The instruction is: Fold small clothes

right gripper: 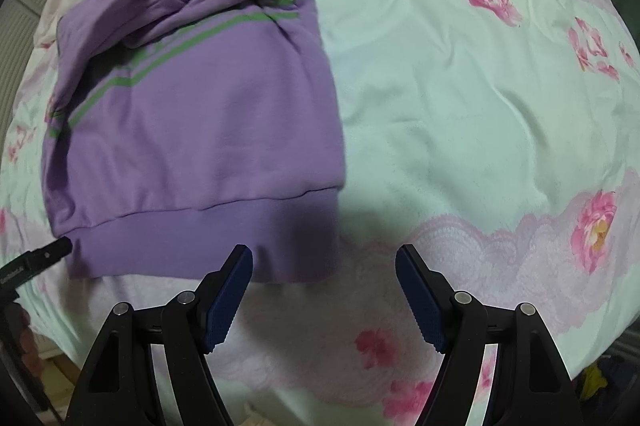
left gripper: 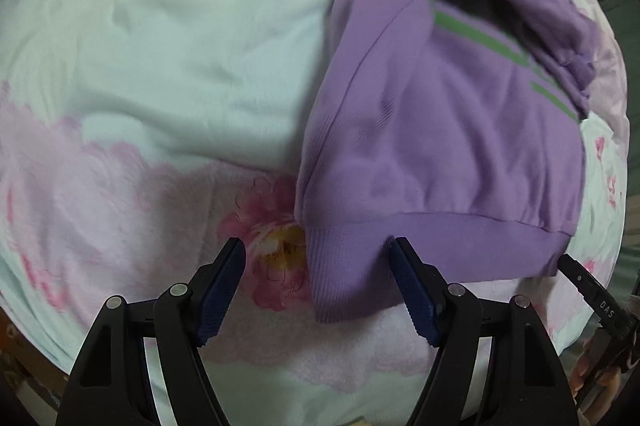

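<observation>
A small purple sweatshirt (left gripper: pixel 432 129) with green stripes lies on the bed, its sides folded in and sleeves bunched at the far end; it also shows in the right wrist view (right gripper: pixel 192 121). My left gripper (left gripper: pixel 318 250) is open, its jaws either side of the left corner of the ribbed hem (left gripper: pixel 348 266). My right gripper (right gripper: pixel 324 258) is open over the right corner of the hem (right gripper: pixel 296 238), with nothing held. Each gripper's tip shows at the edge of the other's view.
The bed is covered by a mint-green sheet (right gripper: pixel 460 97) with pink flowers and a lilac lace-print band (left gripper: pixel 100 185). The bed's near edge runs below the grippers, with floor (right gripper: pixel 52 362) beyond.
</observation>
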A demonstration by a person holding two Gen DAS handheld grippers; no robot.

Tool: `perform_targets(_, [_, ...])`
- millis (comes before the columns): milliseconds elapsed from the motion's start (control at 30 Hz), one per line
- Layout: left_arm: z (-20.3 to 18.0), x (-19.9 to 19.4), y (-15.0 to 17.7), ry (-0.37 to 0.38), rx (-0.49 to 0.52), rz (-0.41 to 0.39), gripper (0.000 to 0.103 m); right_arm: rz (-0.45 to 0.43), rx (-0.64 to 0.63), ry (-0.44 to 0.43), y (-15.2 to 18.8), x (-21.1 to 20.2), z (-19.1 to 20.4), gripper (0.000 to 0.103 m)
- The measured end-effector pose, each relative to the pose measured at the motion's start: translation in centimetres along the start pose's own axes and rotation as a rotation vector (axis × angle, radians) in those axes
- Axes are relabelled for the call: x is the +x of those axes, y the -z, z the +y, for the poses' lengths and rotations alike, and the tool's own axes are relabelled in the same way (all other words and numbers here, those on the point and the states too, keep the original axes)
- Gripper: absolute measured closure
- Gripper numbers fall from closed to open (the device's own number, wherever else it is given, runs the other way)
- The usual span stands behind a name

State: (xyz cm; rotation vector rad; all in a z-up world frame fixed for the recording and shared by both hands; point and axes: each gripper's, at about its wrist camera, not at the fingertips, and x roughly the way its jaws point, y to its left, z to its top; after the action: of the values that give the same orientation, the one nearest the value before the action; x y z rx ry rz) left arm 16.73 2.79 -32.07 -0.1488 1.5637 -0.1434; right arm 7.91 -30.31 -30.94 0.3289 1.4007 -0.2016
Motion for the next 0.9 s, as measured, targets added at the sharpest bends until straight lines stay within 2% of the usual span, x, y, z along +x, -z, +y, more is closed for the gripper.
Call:
perform_targets(67, [-0.1, 0.8, 0.0, 0.012, -0.001, 0.01, 0.031, 0.004, -0.001, 0.004, -0.1, 0.7, -0.2, 0.028])
perform_targets(133, [-0.1, 1.3, 0.2, 0.023, -0.001, 0.022, 0.051, 0.023, 0.003, 0.005, -0.2, 1.5, -0.4, 0.028])
perform_targets(167, [0.0, 1.5, 0.2, 0.037, -0.004, 0.031, 0.057, 0.034, 0.009, -0.007, -0.3, 2.1, -0.6, 0.029])
perform_targets(200, [0.0, 1.6, 0.3, 0.053, -0.01, 0.037, 0.067, 0.045, 0.013, -0.01, -0.3, 2.5, -0.8, 0.029])
perform_targets(233, [0.0, 1.4, 0.5, 0.064, -0.014, 0.037, 0.073, 0.061, 0.022, -0.016, -0.3, 3.1, -1.0, 0.033])
perform_targets(267, [0.0, 1.3, 0.7, 0.06, -0.013, 0.031, 0.076, 0.07, 0.028, -0.026, -0.3, 3.3, -1.1, 0.04])
perform_targets(300, [0.0, 1.0, 0.9, 0.06, -0.009, 0.026, 0.084, 0.086, 0.036, -0.047, -0.2, 3.7, -1.3, 0.059])
perform_targets(333, [-0.1, 0.6, 1.1, 0.066, -0.003, 0.022, 0.087, 0.098, 0.042, -0.074, -0.2, 3.8, -1.4, 0.077])
perform_targets(367, [0.0, 0.2, 1.4, 0.068, -0.001, 0.017, 0.088, 0.101, 0.048, -0.102, -0.3, 3.8, -1.5, 0.084])
perform_targets(433, [0.0, -1.0, 1.9, 0.068, 0.003, 0.006, 0.092, 0.095, 0.039, -0.109, -0.1, 3.2, -1.6, 0.09])
perform_targets(533, [-0.6, -3.3, 2.6, 0.091, 0.008, -0.018, 0.094, 0.067, 0.048, -0.139, 0.1, 1.2, -1.9, 0.091])
perform_targets(700, [-1.4, -9.3, 3.5, 0.181, 0.01, -0.103, 0.095, -0.027, 0.056, -0.195, 0.4, -4.7, -2.0, 0.092])
perform_targets(833, [-2.2, -13.5, 0.9, 0.222, -0.013, -0.186, 0.095, -0.135, 0.067, -0.257, -1.1, -10.3, -1.5, 0.092])
perform_targets(900, [-2.0, -15.3, -0.3, 0.243, -0.023, -0.23, 0.095, -0.173, 0.077, -0.275, -1.9, -11.7, -1.8, 0.092])
